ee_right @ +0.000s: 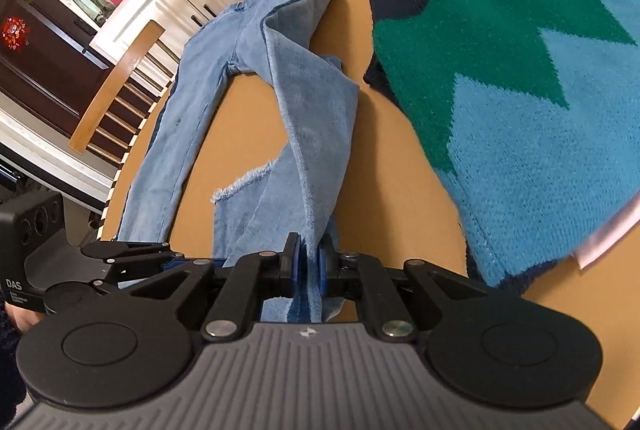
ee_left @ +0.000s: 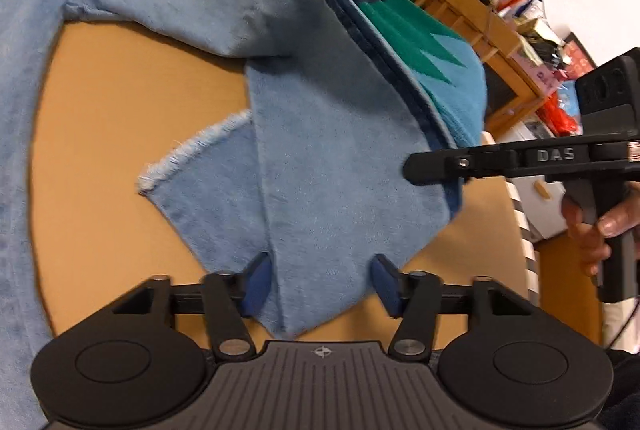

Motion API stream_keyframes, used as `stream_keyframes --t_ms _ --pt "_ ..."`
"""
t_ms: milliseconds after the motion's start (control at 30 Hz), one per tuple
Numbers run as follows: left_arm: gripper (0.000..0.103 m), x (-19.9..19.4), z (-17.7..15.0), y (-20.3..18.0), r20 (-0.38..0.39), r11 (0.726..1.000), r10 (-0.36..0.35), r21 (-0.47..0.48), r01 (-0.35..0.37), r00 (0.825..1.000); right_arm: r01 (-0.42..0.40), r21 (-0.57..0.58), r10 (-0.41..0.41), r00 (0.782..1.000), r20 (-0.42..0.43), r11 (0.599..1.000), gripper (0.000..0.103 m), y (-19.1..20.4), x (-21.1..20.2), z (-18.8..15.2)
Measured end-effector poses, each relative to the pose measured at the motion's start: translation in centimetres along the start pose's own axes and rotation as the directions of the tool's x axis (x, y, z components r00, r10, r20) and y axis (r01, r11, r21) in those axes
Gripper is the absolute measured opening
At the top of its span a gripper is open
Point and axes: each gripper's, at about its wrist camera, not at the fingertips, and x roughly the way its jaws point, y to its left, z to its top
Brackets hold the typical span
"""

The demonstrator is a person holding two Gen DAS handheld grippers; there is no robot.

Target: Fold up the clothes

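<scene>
Tabletop [ee_right: 400,158] edge-to-edge: jeans [ee_right: 320,134], sweater [ee_right: 520,110].

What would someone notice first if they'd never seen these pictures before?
Probably the light blue jeans sprawled across the tan table, one frayed-hem leg pinched in the right gripper. Next, the bold sweater in navy, green and turquoise zigzags, lying to the jeans' right. The left gripper stands open around a denim fold.
</scene>
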Motion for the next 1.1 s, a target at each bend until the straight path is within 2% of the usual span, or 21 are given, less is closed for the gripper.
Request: stream_keyframes --t_ms 33,67,133,233,267,367,433,500,700,800,867,1000,1100 --pt "0.025 0.0 0.0 -0.3 -0.003 1.0 0.01 0.015 -0.01 1.0 0.0 0.003 0.0 1.0 -0.004 1.0 0.009 -0.1 0.0 0.0" --pt "0.004 0.0 0.1 -0.7 -0.009 0.999 0.033 0.035 -0.032 0.999 0.004 0.003 -0.004 1.0 -0.007 1.0 0.01 -0.1 0.0 -0.1" --pt "0.003 0.0 0.1 -1.3 -0.028 0.996 0.067 0.057 -0.065 0.997 0.013 0.009 -0.013 1.0 -0.008 1.0 0.011 -0.4 -0.1 -0.1" --pt "0.003 -0.4 -0.1 -1.6 -0.025 0.999 0.037 0.027 -0.036 0.999 -0.007 0.037 0.007 1.0 -0.011 0.999 0.013 -0.9 -0.3 -0.4" --pt "0.003 -0.6 -0.1 -1.7 -0.023 0.999 0.029 0.018 -0.028 0.999 -0.024 0.041 0.024 1.0 -0.017 0.999 0.017 -1.0 -0.4 -0.5" --pt "0.003 -1.5 -0.3 -2.0 -0.008 1.0 0.005 -0.002 -0.005 1.0 -0.164 0.068 0.166 0.986 -0.03 0.984 0.048 -1.8 -1.0 -1.1" --pt "0.003 -2.3 -0.6 -2.3 -0.001 1.0 -0.017 -0.015 0.017 1.0 -0.275 0.073 0.276 0.961 0.0 0.959 0.048 -2.3 -2.0 -1.6" --pt "0.003 -3.4 -0.9 -2.8 0.013 0.999 -0.029 -0.017 0.029 0.999 -0.315 0.066 0.315 0.949 0.016 0.947 0.048 -2.5 -2.9 -1.9" --pt "0.004 -6.9 -1.7 -4.5 0.07 0.998 -0.052 -0.044 0.055 0.996 -0.331 -0.064 0.327 0.943 -0.063 0.941 0.055 -1.3 -4.6 -2.5" --pt "0.004 -8.6 -2.1 -5.4 0.101 0.995 -0.06 -0.073 0.068 0.993 -0.35 -0.111 0.34 0.935 -0.098 0.93 0.055 -0.5 -5.7 -2.3" --pt "0.004 -9.6 -2.2 -6.0 0.123 0.993 -0.065 -0.092 0.077 0.99 -0.396 -0.11 0.389 0.918 -0.08 0.912 0.055 -0.3 -6.9 -1.5" --pt "0.003 -11.2 -2.0 -8.3 0.189 0.985 -0.089 -0.128 0.114 0.978 -0.495 -0.12 0.496 0.868 -0.022 0.861 0.054 0.0 -9.7 1.2" --pt "0.007 -11.9 -2.1 -10.4 0.242 0.984 -0.082 -0.134 0.117 0.967 -0.522 -0.125 0.523 0.852 -0.032 0.844 0.059 -0.4 -10.9 2.7"
